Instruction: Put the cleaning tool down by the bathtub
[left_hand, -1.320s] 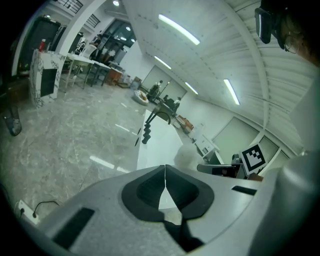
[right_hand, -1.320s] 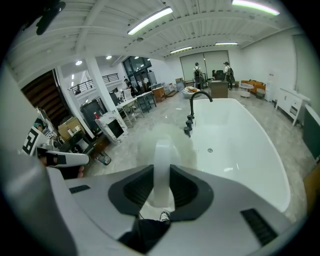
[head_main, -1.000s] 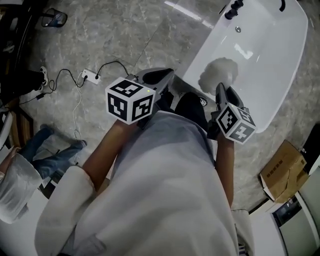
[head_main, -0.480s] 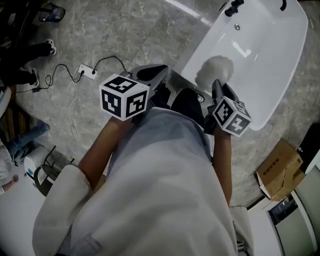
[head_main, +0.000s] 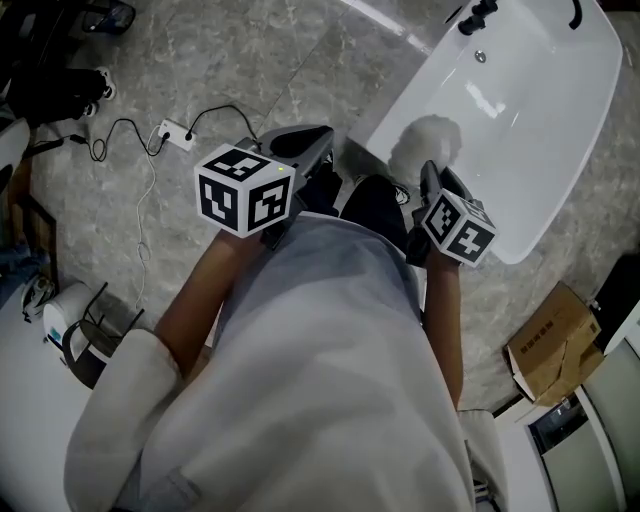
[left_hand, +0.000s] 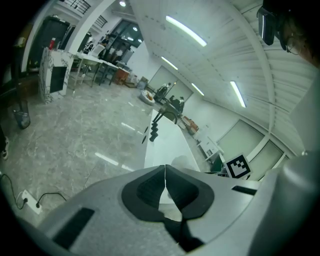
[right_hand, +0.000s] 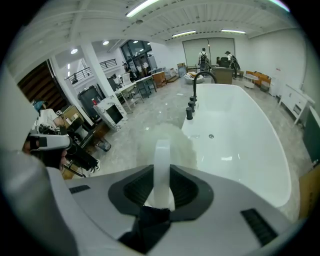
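The task is not yet done: the right tongs (head_main: 432, 175) are clamped on the white handle of the cleaning tool (right_hand: 162, 160), whose fluffy head (head_main: 425, 140) hangs in the air over the near rim of the bathtub (head_main: 560, 120), not resting on anything. What is left, as I judge it, is to bring the tool down to the floor (head_main: 250, 70) beside the tub and let go. The left tongs (left_hand: 165, 187) are pressed together with nothing between them (they play no part here). The person's body hides the floor right by the tub, so the landing spot cannot be seen; the tool's head is blurred, so brush or duster is hard to tell.
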